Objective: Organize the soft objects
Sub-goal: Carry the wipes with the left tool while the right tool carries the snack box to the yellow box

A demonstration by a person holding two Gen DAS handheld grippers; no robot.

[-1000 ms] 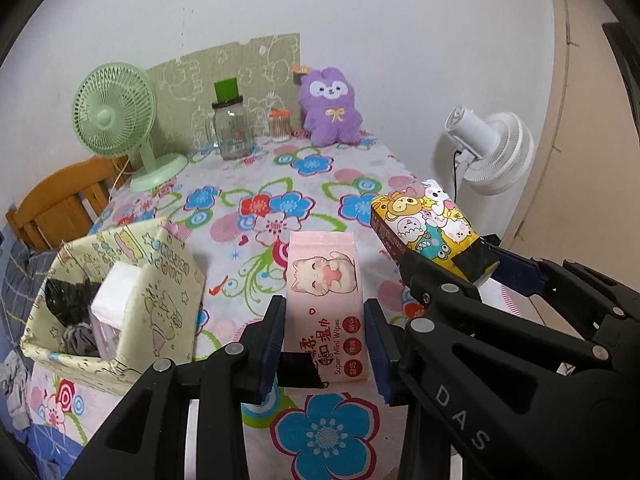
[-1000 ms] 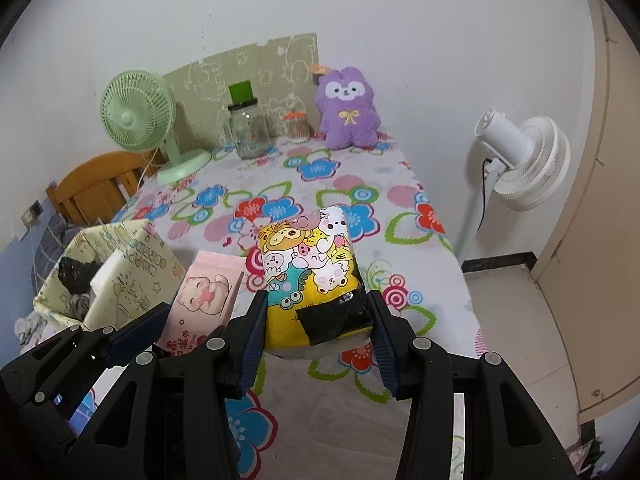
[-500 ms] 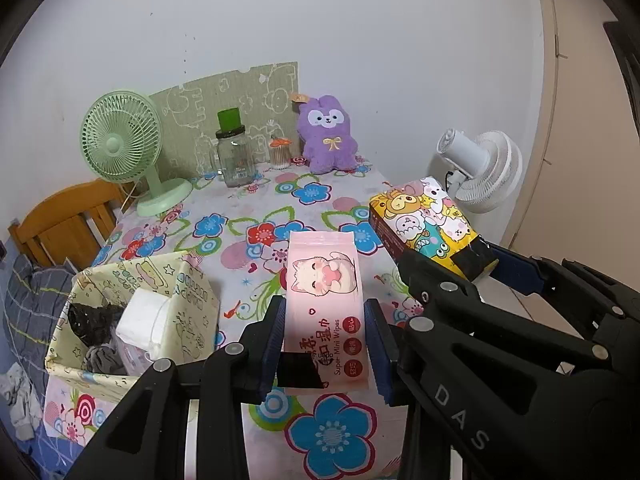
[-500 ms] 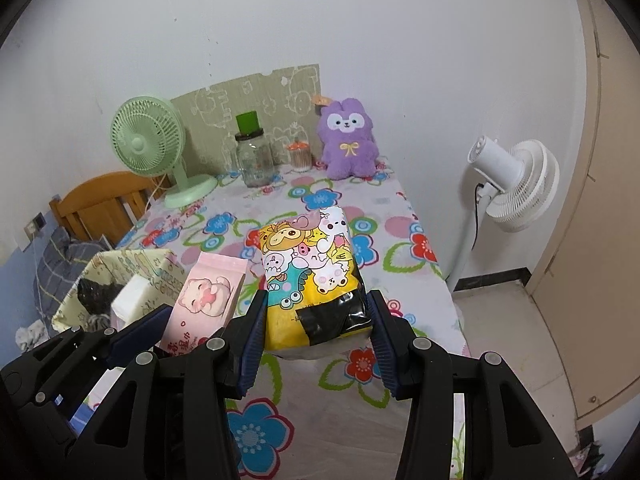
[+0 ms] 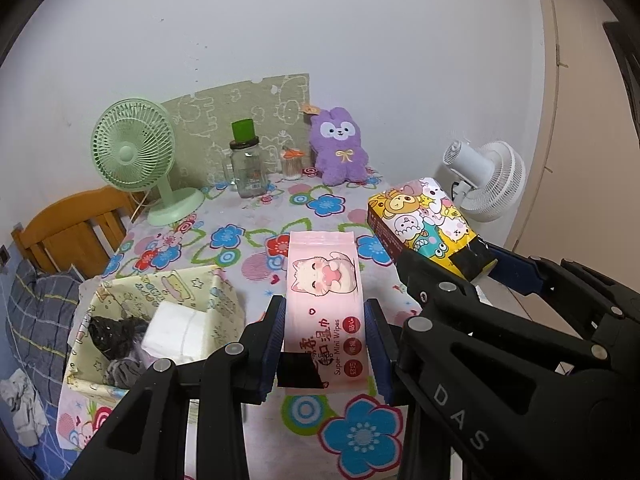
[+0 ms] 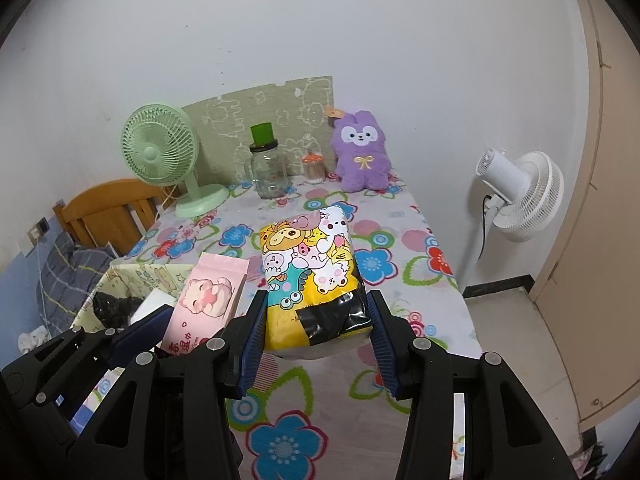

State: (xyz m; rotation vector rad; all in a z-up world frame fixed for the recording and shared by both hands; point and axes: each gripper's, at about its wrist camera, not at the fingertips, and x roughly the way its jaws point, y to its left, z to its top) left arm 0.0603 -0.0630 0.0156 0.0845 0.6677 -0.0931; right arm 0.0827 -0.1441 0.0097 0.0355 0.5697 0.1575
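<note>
A pink wet-wipes pack (image 5: 324,312) is showing a cartoon cat and red dots. The tissue pack (image 6: 312,276) is wearing yellow with cartoon animals. The tablecloth (image 5: 256,248) is blooming in blue, red and green flowers. The plush bunny (image 5: 339,150) is glowing purple; the desk fan (image 5: 134,148) is looking mint green.

A floral-clothed table (image 5: 256,240) bears a green fan (image 5: 134,152), glass jar (image 5: 248,170), purple plush (image 5: 340,150) and patterned box (image 5: 224,300).
</note>
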